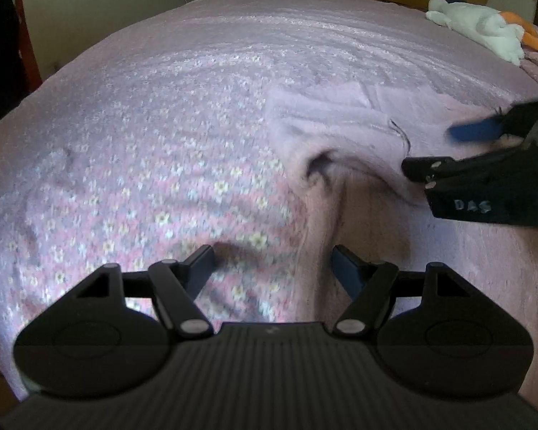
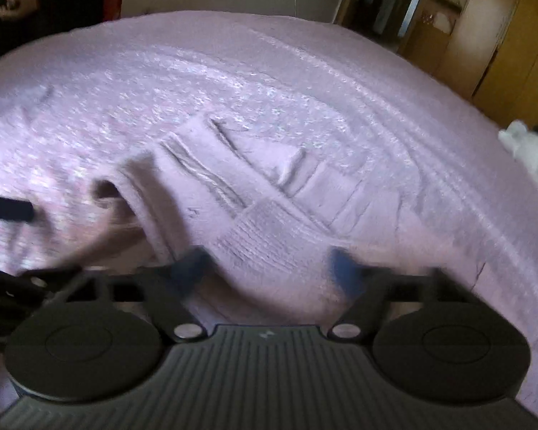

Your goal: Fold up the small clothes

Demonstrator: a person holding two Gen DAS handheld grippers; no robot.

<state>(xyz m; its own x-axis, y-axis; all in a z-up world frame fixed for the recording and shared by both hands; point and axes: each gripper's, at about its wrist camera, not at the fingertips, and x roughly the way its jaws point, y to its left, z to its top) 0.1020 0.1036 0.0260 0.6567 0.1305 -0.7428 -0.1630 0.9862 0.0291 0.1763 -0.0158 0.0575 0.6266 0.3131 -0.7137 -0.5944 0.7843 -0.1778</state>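
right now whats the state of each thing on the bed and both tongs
garment: partly folded, rumpled, on the bed, ungripped
left tongs: open, empty, over the garment's edge
right tongs: open, empty, over the garment
plush toy: lying at the bed's far side, away from the garment
bedspread: spread flat

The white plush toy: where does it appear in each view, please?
Left wrist view: white plush toy lies at the upper right, on the far part of the bed.
Right wrist view: it is at the right edge, cut off.
Shared landmark: the pink garment crumpled on the bedspread.
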